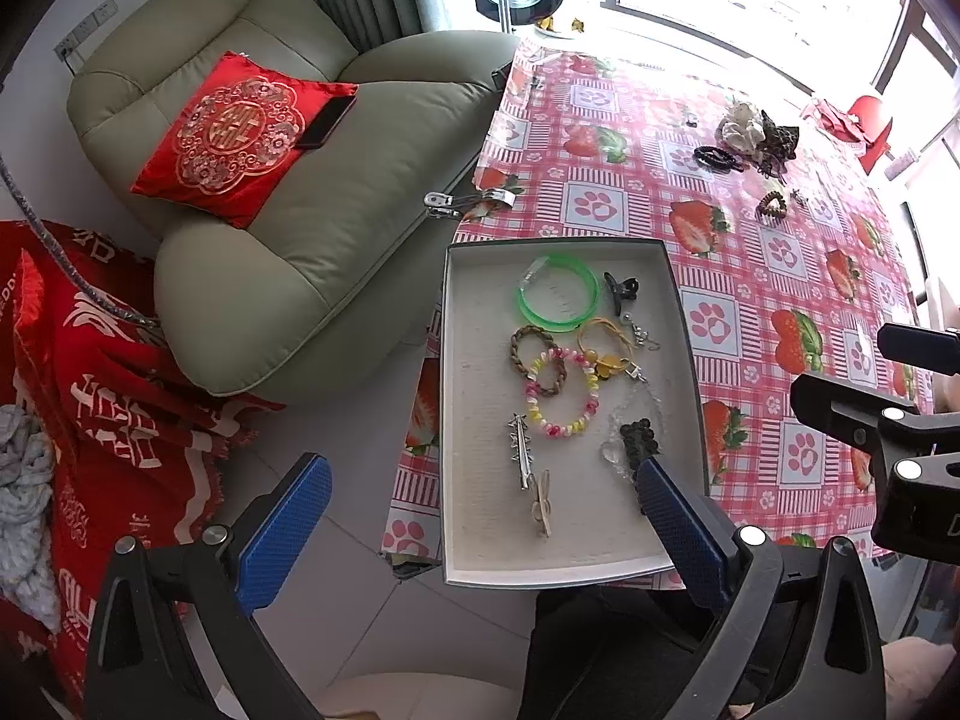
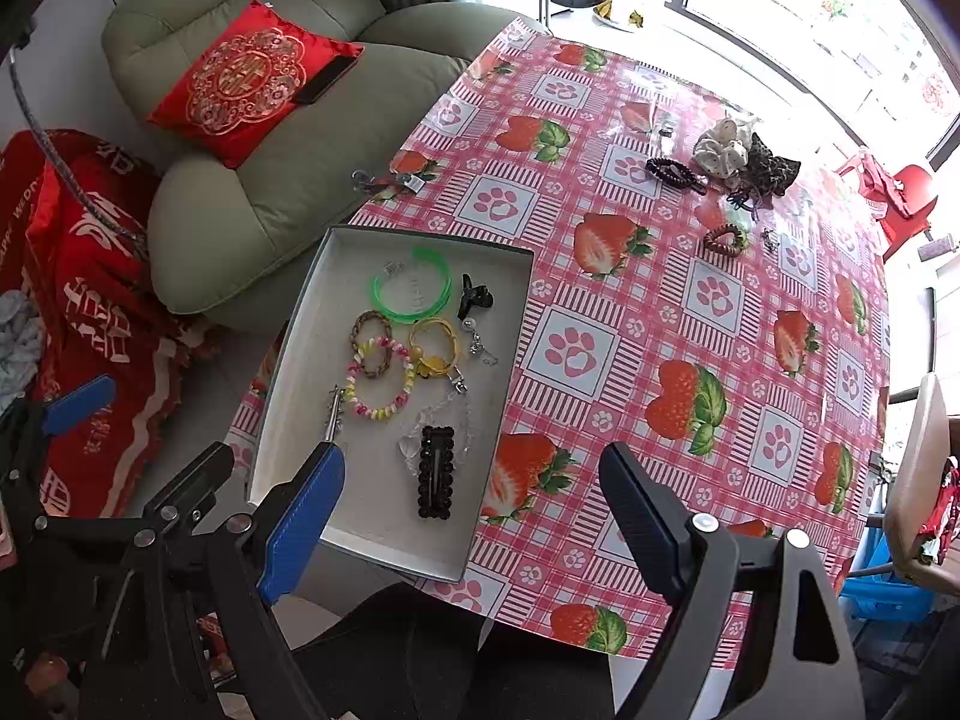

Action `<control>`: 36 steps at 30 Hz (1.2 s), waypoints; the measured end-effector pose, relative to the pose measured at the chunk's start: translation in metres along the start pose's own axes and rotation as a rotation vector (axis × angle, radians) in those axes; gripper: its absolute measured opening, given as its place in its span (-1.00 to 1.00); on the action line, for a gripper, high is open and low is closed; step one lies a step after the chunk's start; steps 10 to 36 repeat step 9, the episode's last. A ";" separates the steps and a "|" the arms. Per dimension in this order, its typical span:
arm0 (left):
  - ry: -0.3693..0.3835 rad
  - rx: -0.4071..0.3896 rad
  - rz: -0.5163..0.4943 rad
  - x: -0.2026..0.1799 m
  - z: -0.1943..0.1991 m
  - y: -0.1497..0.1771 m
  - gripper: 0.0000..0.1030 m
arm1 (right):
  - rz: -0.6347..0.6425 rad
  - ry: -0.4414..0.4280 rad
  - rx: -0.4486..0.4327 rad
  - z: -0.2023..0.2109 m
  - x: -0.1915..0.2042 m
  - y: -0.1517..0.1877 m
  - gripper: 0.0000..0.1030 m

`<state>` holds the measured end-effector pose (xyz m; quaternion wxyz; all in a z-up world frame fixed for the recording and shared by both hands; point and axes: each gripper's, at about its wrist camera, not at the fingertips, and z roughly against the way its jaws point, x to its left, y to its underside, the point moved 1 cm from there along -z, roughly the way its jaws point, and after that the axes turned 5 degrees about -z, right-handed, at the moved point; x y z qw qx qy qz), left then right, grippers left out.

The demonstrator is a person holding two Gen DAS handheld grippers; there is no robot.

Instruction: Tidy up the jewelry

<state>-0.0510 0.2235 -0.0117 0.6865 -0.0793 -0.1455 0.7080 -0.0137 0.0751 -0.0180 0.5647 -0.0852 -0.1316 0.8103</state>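
A shallow white tray (image 1: 480, 528) (image 2: 360, 534) sits at the table's near left edge. It holds a green bangle (image 1: 558, 293) (image 2: 411, 293), a braided ring (image 1: 538, 360), a pink-yellow bead bracelet (image 1: 563, 391) (image 2: 379, 378), a yellow hair tie (image 2: 435, 348), a black claw clip (image 1: 619, 291) (image 2: 474, 297), a black beaded snap clip (image 2: 435, 471), a silver clip (image 1: 522, 450) and a clear bead chain. More pieces lie at the far right: scrunchies (image 1: 759, 132) (image 2: 744, 159), a black band (image 2: 672, 171), a brown coil tie (image 1: 772, 205) (image 2: 725, 239). My left gripper (image 1: 483, 504) is open above the tray's near end. My right gripper (image 2: 474, 498) is open over the tray's right rim.
The table wears a red strawberry-check cloth (image 2: 690, 330). A green armchair (image 1: 288, 228) with a red cushion (image 1: 240, 132) and a phone stands left of it. Red fabric (image 1: 108, 396) is piled on the floor. A metal clamp (image 1: 468, 201) grips the cloth's edge.
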 end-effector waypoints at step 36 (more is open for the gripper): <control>-0.008 0.005 0.002 0.001 -0.004 0.000 1.00 | 0.007 -0.004 0.006 -0.002 0.003 -0.001 0.72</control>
